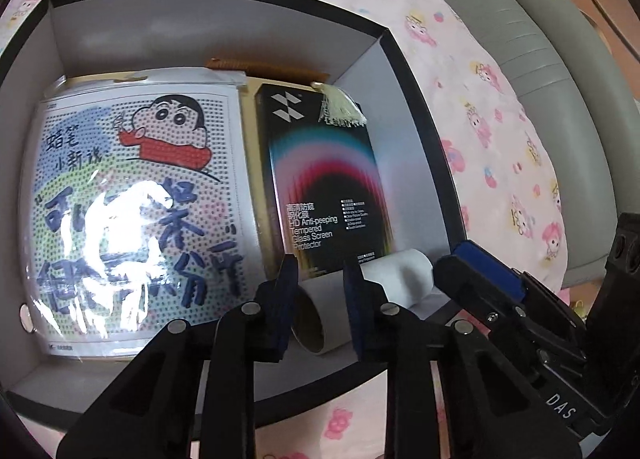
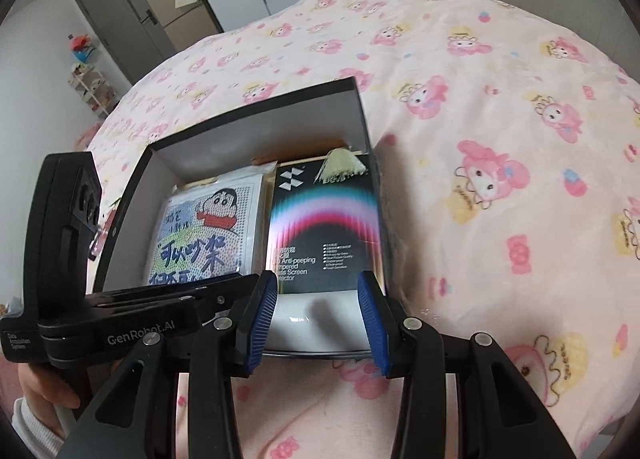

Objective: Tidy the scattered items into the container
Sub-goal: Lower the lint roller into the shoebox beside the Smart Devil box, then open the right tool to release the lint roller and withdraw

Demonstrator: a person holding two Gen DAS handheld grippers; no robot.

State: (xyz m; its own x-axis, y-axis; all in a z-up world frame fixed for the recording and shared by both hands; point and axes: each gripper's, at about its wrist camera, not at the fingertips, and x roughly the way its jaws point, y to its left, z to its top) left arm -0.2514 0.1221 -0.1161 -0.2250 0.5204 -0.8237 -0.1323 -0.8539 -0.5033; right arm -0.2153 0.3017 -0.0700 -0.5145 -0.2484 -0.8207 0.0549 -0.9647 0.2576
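Note:
An open black box with white inside walls (image 1: 224,31) lies on the bed; it also shows in the right wrist view (image 2: 256,123). Inside lie a cartoon bead-art pack (image 1: 132,199) (image 2: 208,227), a black screen protector box (image 1: 320,179) (image 2: 324,227) and a white cardboard tube (image 1: 360,291) near the front wall. My left gripper (image 1: 320,299) hangs over the tube, its jaws a little apart on either side of it. My right gripper (image 2: 318,315) is open and empty above the box's near right corner. A pale tassel (image 1: 340,103) rests on the protector box.
The box sits on a pink cartoon-print blanket (image 2: 500,119). A grey padded bed frame (image 1: 540,59) runs along the right. A door and shelves (image 2: 120,19) stand in the far room. The right gripper's body (image 1: 520,299) crosses the left wrist view beside the box.

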